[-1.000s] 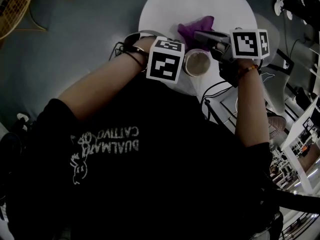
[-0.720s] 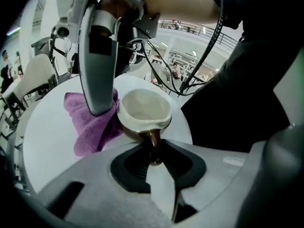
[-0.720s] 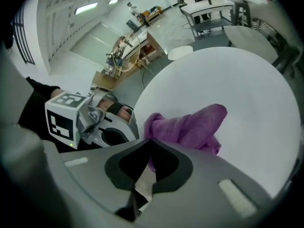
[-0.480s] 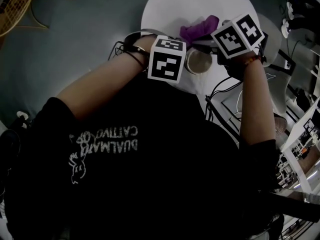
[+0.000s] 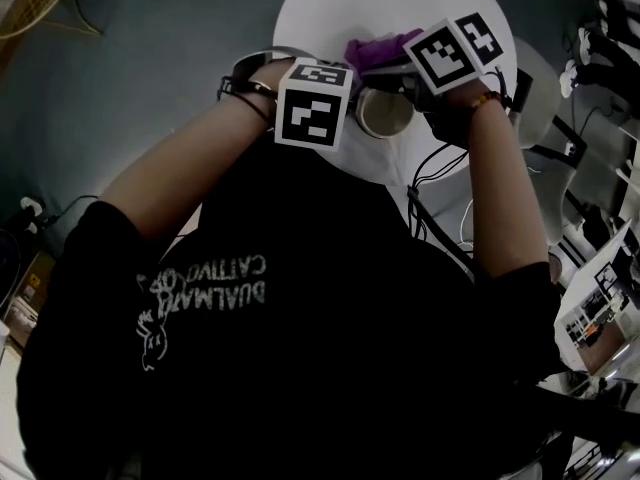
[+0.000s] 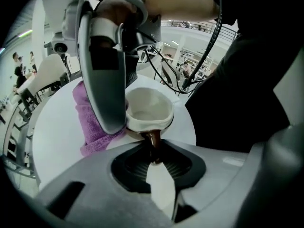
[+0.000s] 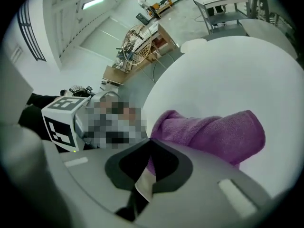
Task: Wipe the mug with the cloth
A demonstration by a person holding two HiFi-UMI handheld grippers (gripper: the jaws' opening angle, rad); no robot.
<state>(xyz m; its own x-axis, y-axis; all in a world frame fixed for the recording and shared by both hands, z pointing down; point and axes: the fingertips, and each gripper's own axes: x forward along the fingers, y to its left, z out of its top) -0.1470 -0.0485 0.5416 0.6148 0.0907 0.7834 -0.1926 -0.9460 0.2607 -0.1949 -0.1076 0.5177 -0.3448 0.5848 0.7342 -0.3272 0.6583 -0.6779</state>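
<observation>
The mug point(image 6: 148, 109), white inside and brown outside, sits near the table's near edge, mouth tipped toward the left gripper point(image 6: 153, 148). That gripper's jaws are pinched on the brown handle point(image 6: 153, 139), most of which is buried between the pads. Whether the mug's base rests on the table cannot be told: the gripper body covers it here, and in the head view the marker cube hides its left side.

The purple cloth point(image 7: 213, 132) is bunched just beside the mug, on its far side from the person. The right gripper point(image 7: 149, 158) has its jaws closed on a fold of it. That view does not show the mug, so contact between cloth and mug is unclear.

Both grippers slant down toward the table, close together, with the mug between them. Both forearms reach forward from a black shirt point(image 5: 300, 348), and the right cube is rolled to one side.

The table point(image 5: 400, 3) is round and white. Cables point(image 5: 430, 183) hang off its near edge above a grey floor point(image 5: 150, 58). The hall beyond is bright, its furniture too small to name.
</observation>
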